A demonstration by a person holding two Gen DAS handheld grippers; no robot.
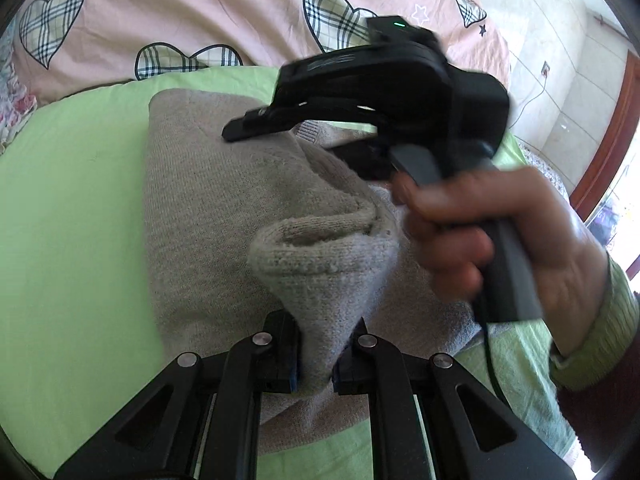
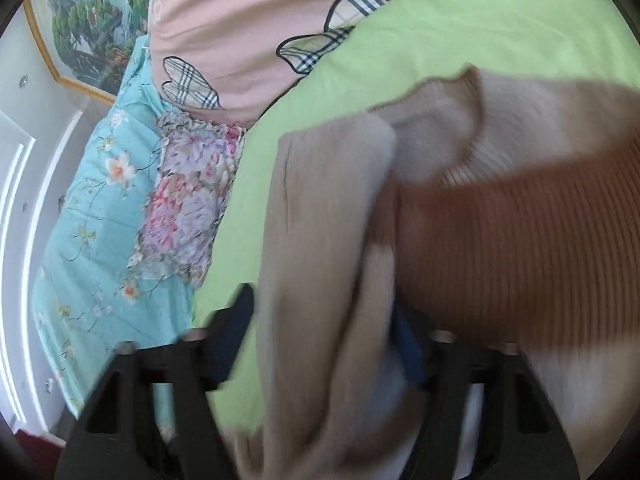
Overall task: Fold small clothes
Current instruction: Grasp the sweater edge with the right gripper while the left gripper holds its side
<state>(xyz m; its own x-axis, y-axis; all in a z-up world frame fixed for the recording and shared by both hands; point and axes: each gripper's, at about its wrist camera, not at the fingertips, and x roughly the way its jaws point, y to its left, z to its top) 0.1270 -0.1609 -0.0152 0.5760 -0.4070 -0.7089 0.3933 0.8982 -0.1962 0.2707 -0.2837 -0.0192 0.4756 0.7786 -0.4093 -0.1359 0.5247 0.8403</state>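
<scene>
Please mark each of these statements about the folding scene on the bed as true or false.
1. The left tongs are clamped on a bunch of the grey-beige knitted garment. True.
2. The garment lies on a blue sheet. False: it lies on a light green sheet.
3. A hand holds the right tongs above the garment. True.
4. The pink cover behind the garment is printed with plain circles. False: it bears plaid hearts.
5. In the right wrist view nothing is between the right tongs' fingers. False: garment fabric lies between them, though the blur hides whether they press on it.
</scene>
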